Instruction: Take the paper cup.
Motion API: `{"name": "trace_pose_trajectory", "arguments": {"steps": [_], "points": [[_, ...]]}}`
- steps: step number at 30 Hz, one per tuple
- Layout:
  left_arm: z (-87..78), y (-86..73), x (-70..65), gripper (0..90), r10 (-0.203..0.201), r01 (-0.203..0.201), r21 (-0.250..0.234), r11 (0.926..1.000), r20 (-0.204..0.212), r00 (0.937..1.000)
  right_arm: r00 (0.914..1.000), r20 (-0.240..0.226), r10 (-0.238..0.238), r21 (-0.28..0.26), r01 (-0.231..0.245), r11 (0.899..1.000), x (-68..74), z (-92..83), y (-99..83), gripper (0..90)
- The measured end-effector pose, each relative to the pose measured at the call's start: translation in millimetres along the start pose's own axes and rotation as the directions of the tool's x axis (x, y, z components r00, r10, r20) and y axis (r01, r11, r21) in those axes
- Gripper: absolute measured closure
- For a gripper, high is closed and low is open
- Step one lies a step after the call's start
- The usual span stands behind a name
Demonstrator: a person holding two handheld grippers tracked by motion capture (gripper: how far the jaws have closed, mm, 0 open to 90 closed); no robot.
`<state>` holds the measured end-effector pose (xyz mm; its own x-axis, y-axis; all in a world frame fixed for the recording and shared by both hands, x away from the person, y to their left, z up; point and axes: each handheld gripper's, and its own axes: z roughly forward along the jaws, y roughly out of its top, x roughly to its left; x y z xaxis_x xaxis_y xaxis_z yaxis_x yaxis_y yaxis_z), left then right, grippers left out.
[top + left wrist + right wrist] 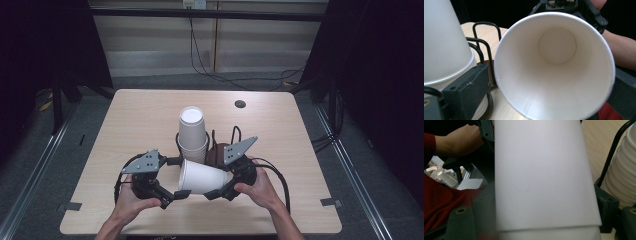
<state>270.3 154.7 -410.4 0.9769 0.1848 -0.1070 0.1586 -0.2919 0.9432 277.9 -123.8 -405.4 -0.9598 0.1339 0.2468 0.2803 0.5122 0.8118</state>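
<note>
High view: near the table's (150, 107) front edge, a sideways paper cup (201, 177) lies between both grippers. Right gripper (216, 193) clamps its base; left gripper (175, 192) spreads released around its rim.

A pale wood tabletop (150, 115) with rounded corners stands on grey floor (30, 165); a dark round grommet (240, 104) sits near its far edge; black cables (210, 65) trail down the beige wall panels (150, 35); darkness flanks both sides.

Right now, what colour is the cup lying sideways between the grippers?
White, the paper cup, seen best in the left gripper view.
</note>
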Motion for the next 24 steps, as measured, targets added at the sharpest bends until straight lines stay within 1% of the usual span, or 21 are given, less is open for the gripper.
{"name": "trace_pose_trajectory", "arguments": {"steps": [2, 3, 4, 5, 6, 8, 12, 14, 16, 19, 23, 24], "points": [[1.1, 0.1, -0.6, 1.4, 0.004, -0.003, 0.01, 0.9999, -0.003, 1.0, 1.0, 0.0, -0.001, -0.001, 0.001, 1.0, 0.1, 0.2, 0.2, 23.3], [1.5, 0.1, -1.2, 1.9, 0.009, -0.009, 0.006, 0.9999, -0.007, 0.9999, 1.0, 0.0, 0.0, -0.001, 0.0, 1.0, 0.1, 0.4, 0.3, 23.2], [1.5, 0.0, -1.5, 2.8, 0.011, -0.011, 0.003, 0.9999, -0.003, 0.9999, 1.0, 0.003, 0.001, -0.002, -0.001, 1.0, 0.0, 0.5, 0.0, 23.2], [1.6, 0.1, -1.5, 4.1, 0.005, -0.005, -0.004, 1.0, 0.01, 0.9999, 1.0, -0.001, 0.003, -0.004, -0.003, 1.0, -0.3, 0.3, -0.4, 23.2], [1.7, 0.0, -1.6, 5.3, 0.002, -0.002, -0.009, 1.0, 0.01, 0.9999, 1.0, -0.006, 0.005, -0.004, -0.005, 1.0, -0.6, 0.3, -0.7, 23.2], [2.3, 0.1, -1.4, 5.4, 0.001, -0.001, -0.007, 1.0, 0.012, 0.9999, 1.0, 0.0, 0.001, -0.001, -0.001, 1.0, -0.3, 0.6, -0.5, 23.2], [3.8, 0.6, -1.6, 5.3, 0.009, -0.009, -0.009, 0.9999, 0.001, 1.0, 1.0, 0.006, -0.001, 0.001, 0.001, 1.0, -0.1, 0.8, -0.3, 23.2], [5.1, 0.3, -1.8, 5.1, -0.001, 0.001, -0.018, 0.9998, 0.002, 1.0, 1.0, 0.003, 0.003, -0.001, -0.003, 1.0, -0.8, 0.2, -0.7, 23.2], [6.5, -0.2, -1.6, 4.9, -0.001, 0.001, -0.012, 0.9999, 0.007, 1.0, 1.0, 0.001, 0.002, -0.003, -0.002, 1.0, -0.8, 0.5, -1.1, 23.2], [8.4, -0.7, -1.5, 4.5, -0.01, 0.01, -0.017, 0.9998, 0.014, 0.9998, 1.0, 0.004, -0.002, 0.005, 0.002, 1.0, -0.1, 1.8, -1.1, 23.2], [10.7, 1.3, -2.1, 3.8, -0.009, 0.01, -0.017, 0.9998, 0.015, 0.9998, 1.0, 0.001, -0.006, 0.001, 0.006, 1.0, 0.5, 2.9, -0.6, 23.1], [11.2, 1.0, -1.7, 3.8, -0.015, 0.015, -0.023, 0.9996, 0.024, 0.9996, 1.0, 0.003, -0.006, -0.001, 0.006, 1.0, 1.0, 3.2, -0.6, 23.1]]}}
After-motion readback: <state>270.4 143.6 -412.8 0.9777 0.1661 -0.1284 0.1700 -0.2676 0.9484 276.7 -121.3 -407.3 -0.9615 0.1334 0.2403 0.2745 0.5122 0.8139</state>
